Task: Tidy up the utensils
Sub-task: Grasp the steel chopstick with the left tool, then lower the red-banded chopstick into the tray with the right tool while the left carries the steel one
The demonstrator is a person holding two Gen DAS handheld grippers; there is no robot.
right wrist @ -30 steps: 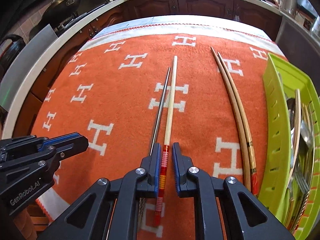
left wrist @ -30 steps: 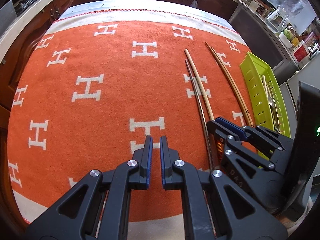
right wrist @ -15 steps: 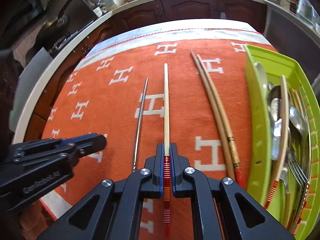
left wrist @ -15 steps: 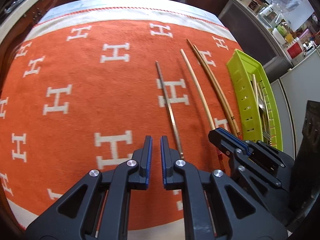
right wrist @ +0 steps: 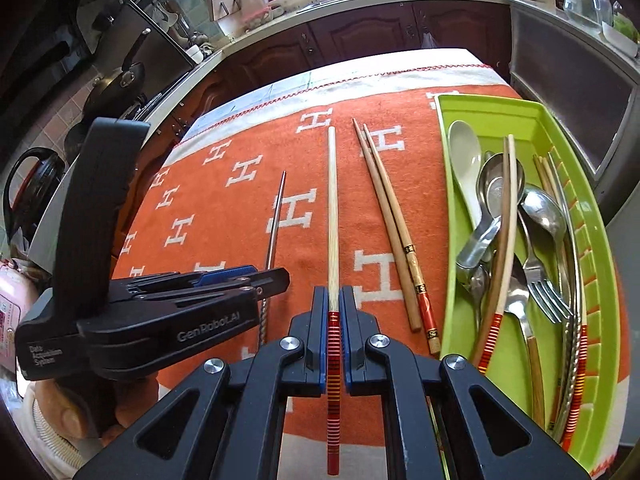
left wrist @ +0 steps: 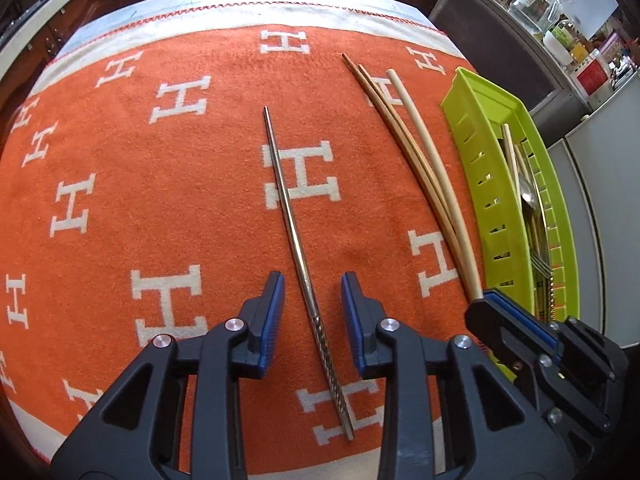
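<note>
Only the right wrist view shows the spoons [right wrist: 466,160] and fork [right wrist: 544,280] inside the green tray [right wrist: 596,280]. The right hand-held gripper [right wrist: 333,300] is clamped on a pale chopstick [right wrist: 332,208]. The left hand-held gripper [left wrist: 313,300] is opening, straddling the metal chopstick [left wrist: 288,208] lying on the orange cloth [left wrist: 160,200].

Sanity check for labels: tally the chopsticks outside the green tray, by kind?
Metal chopstick, on the cloth between the left gripper's opening jaws: 1
Pale chopstick with red-striped end, clamped in the right gripper: 1
Brown wooden chopsticks, lying on the cloth as a pair: 2
Total: 4
</note>
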